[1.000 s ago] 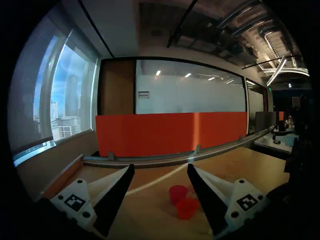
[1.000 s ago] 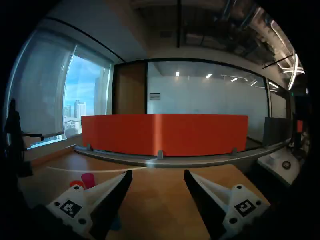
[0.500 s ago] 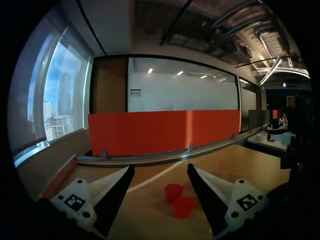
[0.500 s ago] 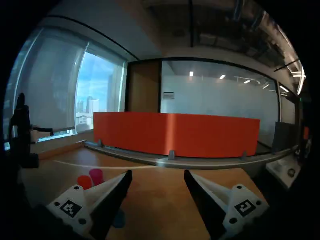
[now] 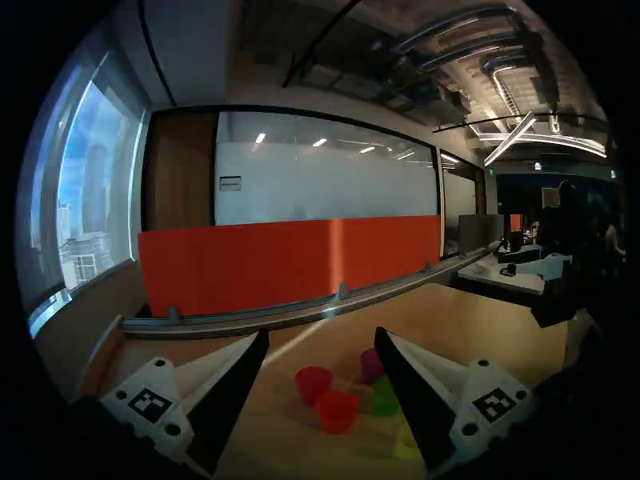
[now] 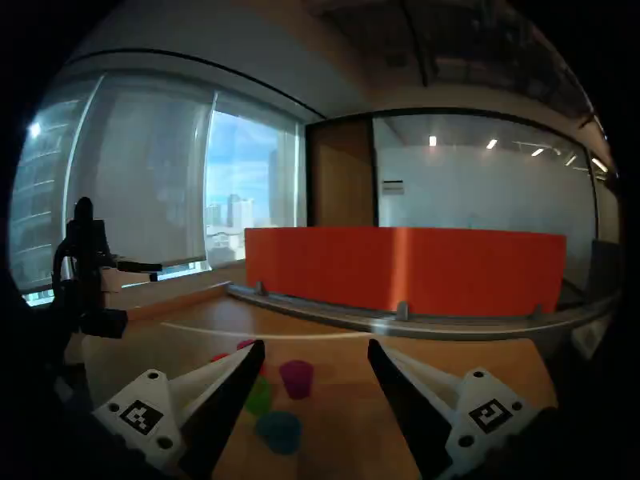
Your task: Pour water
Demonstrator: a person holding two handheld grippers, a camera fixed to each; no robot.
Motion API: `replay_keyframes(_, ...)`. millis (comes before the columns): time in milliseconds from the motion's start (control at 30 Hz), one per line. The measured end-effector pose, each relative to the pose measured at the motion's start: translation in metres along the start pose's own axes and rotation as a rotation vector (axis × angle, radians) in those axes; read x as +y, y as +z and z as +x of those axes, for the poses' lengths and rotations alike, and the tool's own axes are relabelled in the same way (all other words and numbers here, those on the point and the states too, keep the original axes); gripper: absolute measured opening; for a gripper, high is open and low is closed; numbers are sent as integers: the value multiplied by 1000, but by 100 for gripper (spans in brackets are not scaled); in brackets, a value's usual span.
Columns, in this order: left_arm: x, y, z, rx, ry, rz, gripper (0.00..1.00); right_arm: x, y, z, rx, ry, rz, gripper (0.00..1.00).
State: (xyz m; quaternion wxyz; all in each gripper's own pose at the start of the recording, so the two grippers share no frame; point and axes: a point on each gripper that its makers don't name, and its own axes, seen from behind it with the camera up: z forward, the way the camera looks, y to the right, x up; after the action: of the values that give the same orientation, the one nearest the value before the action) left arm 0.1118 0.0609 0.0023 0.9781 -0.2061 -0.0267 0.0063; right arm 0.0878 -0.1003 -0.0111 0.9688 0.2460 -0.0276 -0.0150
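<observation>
Cups (image 5: 336, 410) sit clustered on the surface (image 5: 480, 316); left tool (image 5: 320, 330) and right tool (image 6: 314, 342) both stand apart, empty. Centre one cup in the gap before closing.

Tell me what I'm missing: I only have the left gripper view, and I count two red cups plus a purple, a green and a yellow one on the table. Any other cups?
Observer: Yes. The right gripper view has a blue cup standing on the wooden table.
Operator: Where is it relative to the purple one?
Observer: It is nearer that camera than the purple cup and apart from it. The green cup is to their left, partly behind a finger.
Operator: Is the right gripper holding anything?
Observer: No. The right gripper is open, with nothing between its fingers.
</observation>
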Motion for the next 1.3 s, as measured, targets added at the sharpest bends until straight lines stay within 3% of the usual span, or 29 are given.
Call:
replay_keyframes(133, 15, 0, 3, 5, -9, -61, 98, -14, -2, 2, -10, -6, 65, 100)
replay_keyframes(300, 27, 2, 5, 11, -41, -123, 98, -20, -3, 5, -4, -22, 90, 100)
replay_keyframes(667, 43, 1, -3, -24, 0, -210, 98, -22, -6, -2, -64, -20, 129, 100)
replay_keyframes(1000, 57, -3, -15, -65, -4, -290, 98, -29, -6, -11, -127, -59, 174, 100)
replay_keyframes(1300, 65, -7, -30, -98, 32, -338, 98, -30, -5, -21, -167, -96, 190, 100)
